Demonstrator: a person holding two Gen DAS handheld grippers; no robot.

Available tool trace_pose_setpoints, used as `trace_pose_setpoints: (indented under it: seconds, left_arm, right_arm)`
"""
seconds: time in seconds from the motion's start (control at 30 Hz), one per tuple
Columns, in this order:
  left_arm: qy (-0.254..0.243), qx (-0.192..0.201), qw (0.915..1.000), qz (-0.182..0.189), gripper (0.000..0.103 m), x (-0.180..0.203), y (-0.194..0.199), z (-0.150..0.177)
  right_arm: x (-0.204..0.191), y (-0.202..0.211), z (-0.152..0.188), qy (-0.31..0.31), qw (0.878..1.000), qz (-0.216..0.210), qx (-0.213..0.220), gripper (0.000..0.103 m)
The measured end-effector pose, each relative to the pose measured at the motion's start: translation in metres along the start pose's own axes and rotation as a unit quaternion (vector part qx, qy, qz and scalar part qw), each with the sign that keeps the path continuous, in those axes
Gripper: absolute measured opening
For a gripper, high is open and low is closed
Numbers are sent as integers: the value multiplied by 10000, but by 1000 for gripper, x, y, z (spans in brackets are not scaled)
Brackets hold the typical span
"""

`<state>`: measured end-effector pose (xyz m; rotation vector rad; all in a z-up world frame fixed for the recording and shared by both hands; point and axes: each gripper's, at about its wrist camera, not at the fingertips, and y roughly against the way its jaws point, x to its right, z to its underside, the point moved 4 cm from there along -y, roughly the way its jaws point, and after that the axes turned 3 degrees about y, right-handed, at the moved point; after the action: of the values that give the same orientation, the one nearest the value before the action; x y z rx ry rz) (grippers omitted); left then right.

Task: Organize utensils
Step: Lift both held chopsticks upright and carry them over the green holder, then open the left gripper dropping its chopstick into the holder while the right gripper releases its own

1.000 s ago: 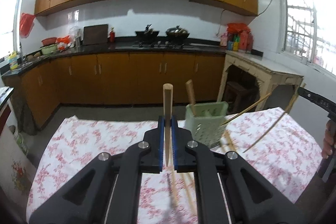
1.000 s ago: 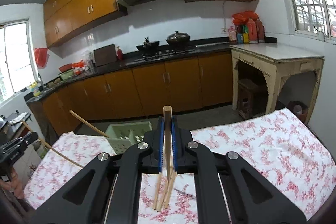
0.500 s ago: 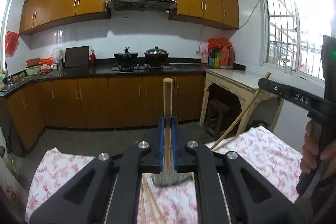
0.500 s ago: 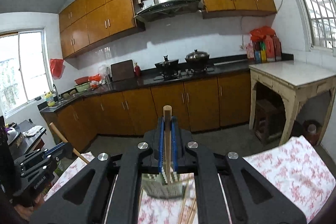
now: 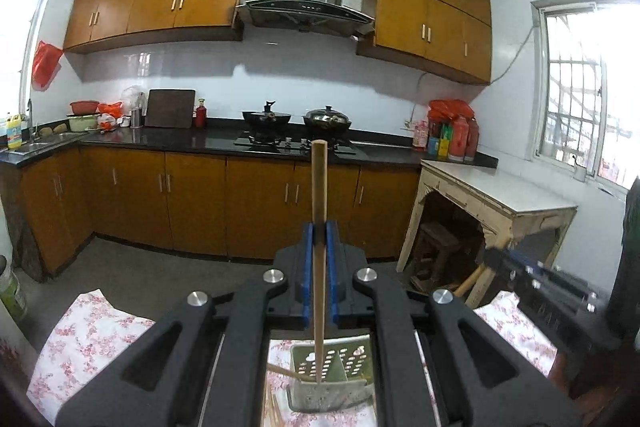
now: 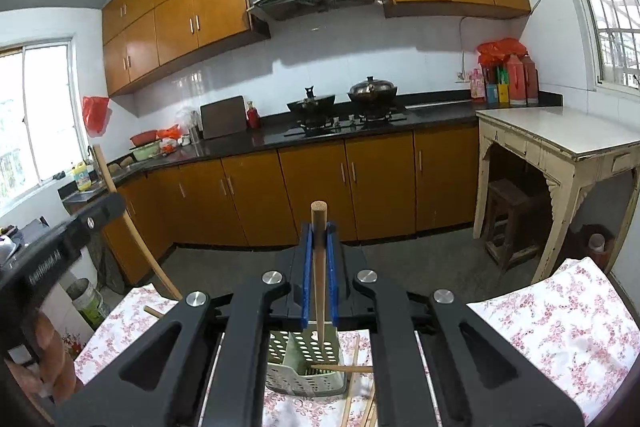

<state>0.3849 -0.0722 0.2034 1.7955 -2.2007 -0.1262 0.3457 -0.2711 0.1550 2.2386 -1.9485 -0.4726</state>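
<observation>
A kitchen with orange-brown cabinets, a steel range hood and two pots on the stove lies behind a table in a floral tablecloth (image 6: 560, 331).

The left gripper (image 5: 319, 259) is pinching an upright wooden chopstick (image 5: 319, 219), whose tip hangs inside the green perforated utensil holder (image 5: 332, 379) at 6 o'clock. The right gripper (image 6: 319, 259) pinches a second chopstick (image 6: 319, 259) over the same holder. A second ago the holder stood farther off at about 1 o'clock; both sticks have since been brought above it, so dropping them in looks imminent. Loose chopsticks (image 6: 352, 383) lie at 5 o'clock.

Lettering on the other tool at 9 o'clock is blurred, unreadable.
</observation>
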Motion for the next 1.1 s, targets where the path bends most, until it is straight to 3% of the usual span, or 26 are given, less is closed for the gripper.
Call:
trace_pose_setpoints:
  seconds: [0.33, 0.83, 0.93, 1.0, 1.1]
  left_arm:
    - [105, 78, 9999, -57, 8, -4, -11, -1]
    - [169, -740, 9968, -256, 8, -27, -58, 63]
    - [166, -854, 9956, -340, 14, -34, -56, 69]
    - [126, -867, 9952, -435, 24, -40, -49, 71]
    - [122, -849, 9951, -500, 27, -47, -38, 69]
  right_arm:
    - [-2, -8, 1, -44, 9999, -48, -118, 7]
    - [1, -33, 36, -327, 9961, -236, -786, 8]
    - [2, -33, 41, -316, 9956, -190, -862, 8]
    - [1, -31, 42, -271, 9958, -144, -863, 9]
    - [2, -25, 40, -264, 9961, -68, -845, 13]
